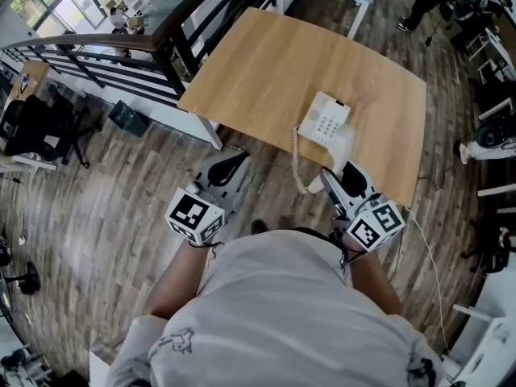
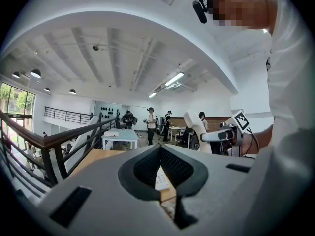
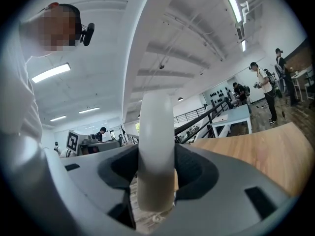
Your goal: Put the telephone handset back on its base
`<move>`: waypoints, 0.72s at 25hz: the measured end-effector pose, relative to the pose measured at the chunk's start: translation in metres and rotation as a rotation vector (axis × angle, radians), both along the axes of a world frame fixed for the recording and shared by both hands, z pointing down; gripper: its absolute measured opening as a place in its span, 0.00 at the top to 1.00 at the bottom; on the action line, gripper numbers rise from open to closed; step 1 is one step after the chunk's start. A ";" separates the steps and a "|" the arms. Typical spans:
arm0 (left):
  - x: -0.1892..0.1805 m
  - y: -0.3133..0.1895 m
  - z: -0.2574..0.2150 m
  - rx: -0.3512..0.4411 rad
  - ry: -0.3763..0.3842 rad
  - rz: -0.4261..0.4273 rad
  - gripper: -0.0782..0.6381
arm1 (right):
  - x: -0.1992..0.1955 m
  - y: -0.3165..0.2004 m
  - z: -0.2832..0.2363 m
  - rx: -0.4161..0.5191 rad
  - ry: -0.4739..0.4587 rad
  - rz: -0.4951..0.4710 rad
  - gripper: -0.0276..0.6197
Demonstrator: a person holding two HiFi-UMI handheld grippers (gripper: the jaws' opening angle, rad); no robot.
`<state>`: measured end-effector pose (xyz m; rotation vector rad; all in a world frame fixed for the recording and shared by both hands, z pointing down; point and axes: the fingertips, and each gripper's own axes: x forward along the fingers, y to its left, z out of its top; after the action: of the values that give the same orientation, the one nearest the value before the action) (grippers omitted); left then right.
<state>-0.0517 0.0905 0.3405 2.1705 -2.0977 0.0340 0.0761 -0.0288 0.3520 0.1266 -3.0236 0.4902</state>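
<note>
Gripped upright between the right gripper's [image 1: 345, 176] spread fingers [image 3: 197, 173]: the telephone handset [image 3: 156, 146]. Straight ahead on the counter [image 1: 258, 71], near those fingers: the base [image 1: 325, 120]. Left gripper [image 1: 231, 166] farther off leftward, fingers closed on nothing.

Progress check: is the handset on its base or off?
Off. The right tongs hold the white plastic handset upright, not seated on the white keypad base.

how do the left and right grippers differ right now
The right gripper is shut on the white handset; the left gripper holds nothing. The right gripper's jaws stand apart around the handset; the left gripper's sit together. Both point toward the table.
</note>
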 end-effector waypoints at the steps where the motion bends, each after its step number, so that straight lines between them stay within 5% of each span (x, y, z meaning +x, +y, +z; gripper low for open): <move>1: -0.004 0.000 0.001 -0.001 0.006 0.001 0.88 | -0.003 0.001 0.001 -0.004 0.005 0.002 0.61; 18: -0.070 -0.078 0.021 -0.041 0.030 0.006 0.88 | -0.070 -0.079 0.022 -0.040 0.037 -0.004 0.61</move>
<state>-0.1218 0.0129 0.3616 2.1403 -2.0564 0.0448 0.0065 -0.1081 0.3735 0.1261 -2.9752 0.5416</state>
